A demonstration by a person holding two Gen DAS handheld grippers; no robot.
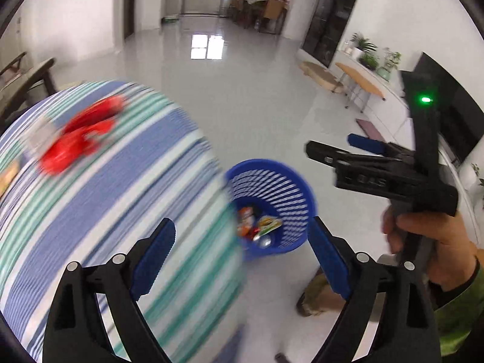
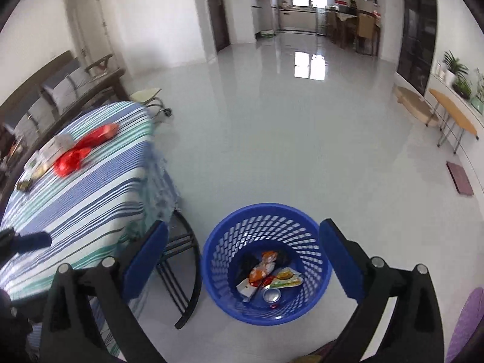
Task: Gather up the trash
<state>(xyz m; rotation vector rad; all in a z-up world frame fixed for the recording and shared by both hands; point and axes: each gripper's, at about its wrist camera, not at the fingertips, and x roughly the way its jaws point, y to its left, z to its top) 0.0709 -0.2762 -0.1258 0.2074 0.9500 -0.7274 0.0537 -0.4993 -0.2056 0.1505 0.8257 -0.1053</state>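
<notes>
A blue mesh waste basket (image 2: 230,236) stands on the floor beside the table. It holds snack wrappers (image 2: 263,269) and a small metal can (image 2: 271,295). My right gripper (image 2: 243,233) hangs open above the basket with nothing between its fingers. My left gripper (image 1: 242,236) is open and empty too, over the table edge and the basket (image 1: 272,181). A red plastic bag (image 1: 78,133) lies blurred on the striped tablecloth (image 1: 121,196); the right wrist view shows the bag (image 2: 81,148) next to some paper packets (image 2: 51,151). A hand (image 1: 435,242) holds the right gripper (image 1: 335,145).
The table (image 2: 75,205) has black metal legs (image 2: 184,275) close to the basket. A wooden sofa (image 2: 60,90) and a stool (image 2: 148,96) stand behind it. Low tables (image 2: 450,118), plants (image 2: 453,66) and a small mat (image 2: 459,178) line the right wall. A glossy floor (image 2: 287,136) stretches ahead.
</notes>
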